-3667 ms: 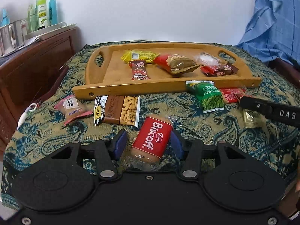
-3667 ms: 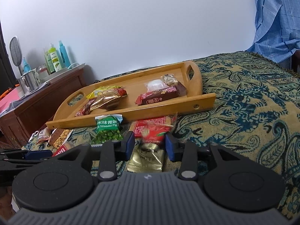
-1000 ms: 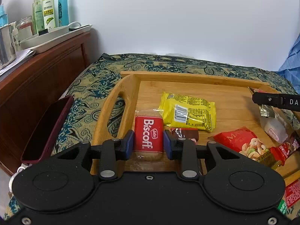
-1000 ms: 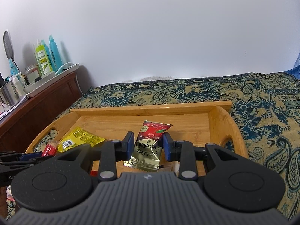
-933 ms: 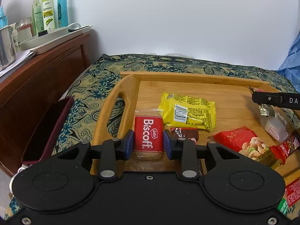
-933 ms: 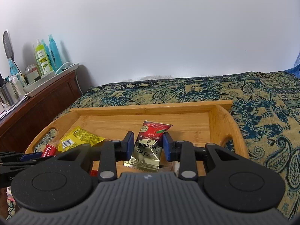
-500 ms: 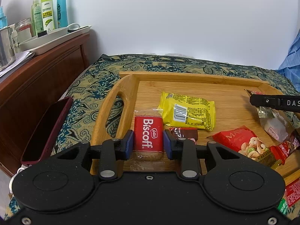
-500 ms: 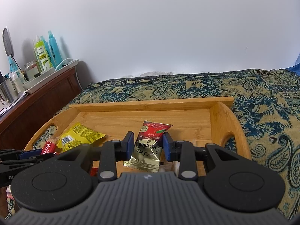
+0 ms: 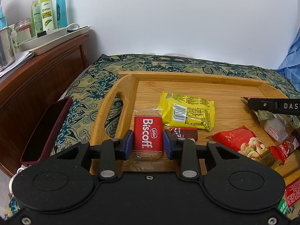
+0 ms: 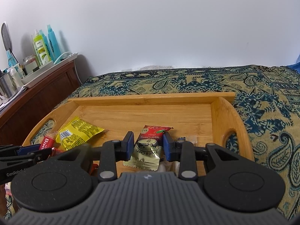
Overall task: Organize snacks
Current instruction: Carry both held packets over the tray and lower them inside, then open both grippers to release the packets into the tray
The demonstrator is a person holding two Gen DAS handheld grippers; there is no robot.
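Observation:
My left gripper (image 9: pixel 148 140) is shut on a red Biscoff biscuit pack (image 9: pixel 148 131) and holds it low over the left end of the wooden tray (image 9: pixel 187 75). My right gripper (image 10: pixel 148 146) is shut on a gold and red cherry candy packet (image 10: pixel 150 148) over the tray's right end (image 10: pixel 225 112). In the tray lie a yellow snack pack (image 9: pixel 185 108), a dark chocolate bar (image 9: pixel 185 133), a red nut bag (image 9: pixel 245 142) and a red bar (image 9: pixel 285 148). The right gripper's finger (image 9: pixel 271 106) shows at the right of the left wrist view.
The tray sits on a paisley-patterned cloth (image 10: pixel 262 93). A dark red phone (image 9: pixel 46 127) lies left of the tray. A wooden cabinet (image 9: pixel 37 78) with bottles (image 9: pixel 46 11) and a white dish stands at the left. More snacks (image 9: pixel 290 193) lie off the tray at the lower right.
Since 3.7 s ago both grippers closed on their packs and carried them from the cloth over the tray. In the last second the right gripper dipped slightly toward the tray; the left barely moved.

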